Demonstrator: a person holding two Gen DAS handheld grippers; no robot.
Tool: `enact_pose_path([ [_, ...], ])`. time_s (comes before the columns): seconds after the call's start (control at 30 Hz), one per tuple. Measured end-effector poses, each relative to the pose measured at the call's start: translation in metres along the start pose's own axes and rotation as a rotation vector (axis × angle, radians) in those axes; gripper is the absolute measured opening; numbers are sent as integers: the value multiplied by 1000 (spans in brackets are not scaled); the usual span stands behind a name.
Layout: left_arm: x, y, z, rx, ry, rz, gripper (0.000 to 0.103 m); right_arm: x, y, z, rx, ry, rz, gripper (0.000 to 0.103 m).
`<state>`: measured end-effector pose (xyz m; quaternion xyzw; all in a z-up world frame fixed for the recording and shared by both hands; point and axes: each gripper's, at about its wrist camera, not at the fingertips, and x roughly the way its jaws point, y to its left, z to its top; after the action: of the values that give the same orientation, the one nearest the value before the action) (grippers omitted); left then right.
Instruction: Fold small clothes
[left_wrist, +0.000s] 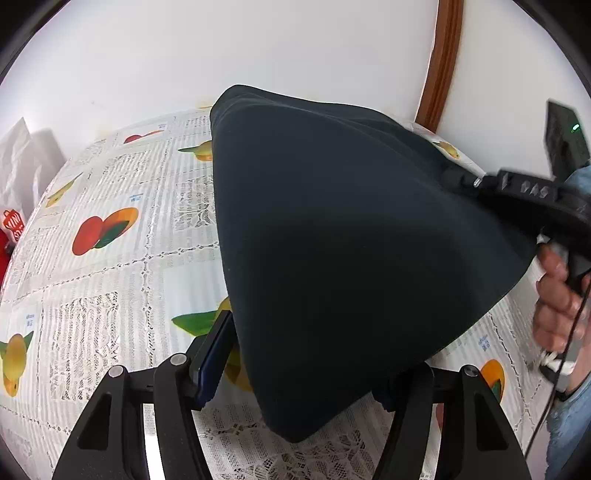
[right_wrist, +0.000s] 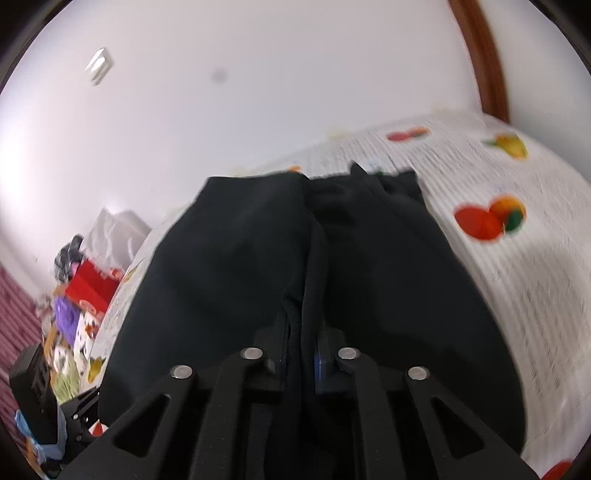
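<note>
A dark navy garment (left_wrist: 332, 240) is held up off the fruit-print tablecloth (left_wrist: 110, 266) and fills the middle of the left wrist view. My left gripper (left_wrist: 303, 362) stands open under its lower edge. Its left finger (left_wrist: 216, 350) is bare beside the cloth, and its right finger is hidden beneath the fabric. My right gripper (left_wrist: 461, 179), held by a hand (left_wrist: 557, 295), pinches the garment's right edge. In the right wrist view that gripper (right_wrist: 303, 354) is shut on a bunched fold of the garment (right_wrist: 229, 258), which spreads across the table ahead.
A white wall runs close behind the table, with a wooden frame (left_wrist: 441, 62) at the right. A black device with a green light (left_wrist: 565, 140) sits far right. Off the table's left edge lie a red box (right_wrist: 92, 284) and mixed clutter (right_wrist: 66, 332).
</note>
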<state>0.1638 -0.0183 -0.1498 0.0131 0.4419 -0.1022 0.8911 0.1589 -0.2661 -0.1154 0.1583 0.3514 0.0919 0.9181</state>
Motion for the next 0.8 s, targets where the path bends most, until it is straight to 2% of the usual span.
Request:
enact_pose_path([
  [0.07,2,-1,1,-3,-3,5,66,-18,-1,8,-27,-74,24,7],
  [0.13,2,-1,1,-5,-7,10,66,-40,-16,13,6,-145,46,7],
  [0.2,2,1,0,-3,-9,10,67,-51,-32,15,31,-177,15,7],
  [0.3,2,0,0,9,-13,15,67,-40,-61,8,44,-119,-49,7],
  [0.4,2,0,-1,8,-10,11,67,-27,-77,-5,71,-62,-50,7],
  [0.53,-5,-2,-2,22,4,5,66,-30,-73,-5,43,-67,-81,13],
  [0.67,-26,-1,-13,39,-19,-28,65,-47,-59,-1,-40,-65,-222,20],
  [0.8,-54,1,-18,0,-23,-106,63,-76,-46,-8,-111,-79,-207,20],
])
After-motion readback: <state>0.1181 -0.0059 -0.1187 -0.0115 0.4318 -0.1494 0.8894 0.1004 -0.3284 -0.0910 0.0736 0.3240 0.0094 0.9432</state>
